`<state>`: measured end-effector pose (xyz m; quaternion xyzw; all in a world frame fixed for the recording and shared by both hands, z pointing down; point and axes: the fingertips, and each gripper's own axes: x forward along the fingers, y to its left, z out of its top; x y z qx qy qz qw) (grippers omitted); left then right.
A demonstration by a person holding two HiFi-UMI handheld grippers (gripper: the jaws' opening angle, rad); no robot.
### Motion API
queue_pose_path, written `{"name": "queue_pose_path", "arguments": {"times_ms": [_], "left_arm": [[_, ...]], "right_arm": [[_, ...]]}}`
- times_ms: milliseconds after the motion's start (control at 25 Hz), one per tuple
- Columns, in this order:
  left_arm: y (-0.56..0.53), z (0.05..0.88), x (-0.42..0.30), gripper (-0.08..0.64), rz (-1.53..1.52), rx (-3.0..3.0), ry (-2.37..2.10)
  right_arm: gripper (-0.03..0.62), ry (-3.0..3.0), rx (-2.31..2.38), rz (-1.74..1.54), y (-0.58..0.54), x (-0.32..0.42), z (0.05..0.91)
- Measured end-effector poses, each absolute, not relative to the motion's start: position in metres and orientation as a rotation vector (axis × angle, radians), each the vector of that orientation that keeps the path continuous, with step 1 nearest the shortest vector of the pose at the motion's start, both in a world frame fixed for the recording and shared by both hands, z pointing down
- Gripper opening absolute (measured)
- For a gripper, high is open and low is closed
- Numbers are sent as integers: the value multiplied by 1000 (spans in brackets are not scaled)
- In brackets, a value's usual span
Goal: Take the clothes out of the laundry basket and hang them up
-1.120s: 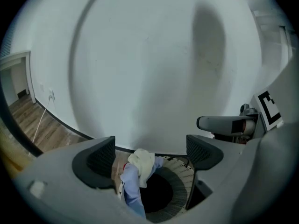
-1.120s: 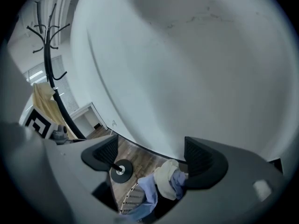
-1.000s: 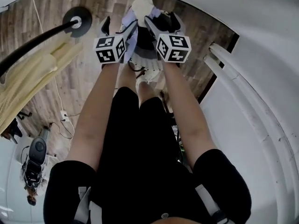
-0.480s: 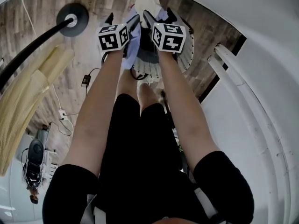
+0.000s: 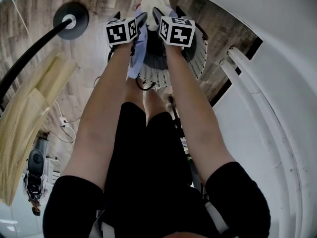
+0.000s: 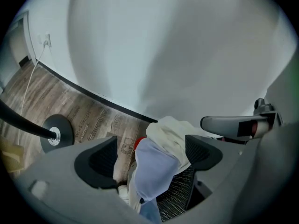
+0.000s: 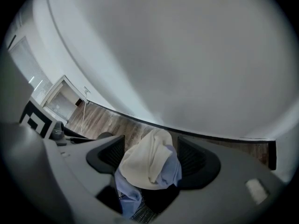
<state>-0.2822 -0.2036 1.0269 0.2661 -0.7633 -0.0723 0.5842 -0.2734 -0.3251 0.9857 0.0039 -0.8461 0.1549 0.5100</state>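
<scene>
**Clothes (image 5: 154, 1) may slip back**

The cream and blue clothes are at twelve o'clock, just over the basket (image 5: 198, 58). The right gripper (image 7: 150, 157) is closing on them, with both pads touching cloth. The left gripper (image 6: 150, 154) has its jaws far apart, with cloth between them but not squeezed. If only a loose fold gets pinched, the bundle could slide out and drop.
</scene>
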Motion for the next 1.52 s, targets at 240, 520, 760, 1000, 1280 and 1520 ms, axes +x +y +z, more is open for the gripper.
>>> {"name": "queue_pose_path", "arguments": {"times_ms": [240, 520, 760, 1000, 1280, 1520], "left_arm": [[-200, 1050, -276, 445, -228, 555, -1722], [-212, 1065, -274, 412, -272, 555, -1674], [-223, 1070, -267, 315, -264, 571, -1649], [-224, 1071, -262, 104, -93, 641, -1646], [-221, 1054, -266, 9, -21, 740, -1715], [-217, 1014, -280, 9, -47, 753, -1809]], "right_arm": [[320, -1984, 4, 385, -316, -268, 1009], [284, -1944, 44, 387, -321, -266, 1023], [204, -1912, 20, 366, -320, -263, 1026], [70, -1912, -20, 365, -312, -264, 1025], [54, -1961, -22, 413, -311, -265, 1010], [48, -2038, -6, 436, -312, -261, 977]]}}
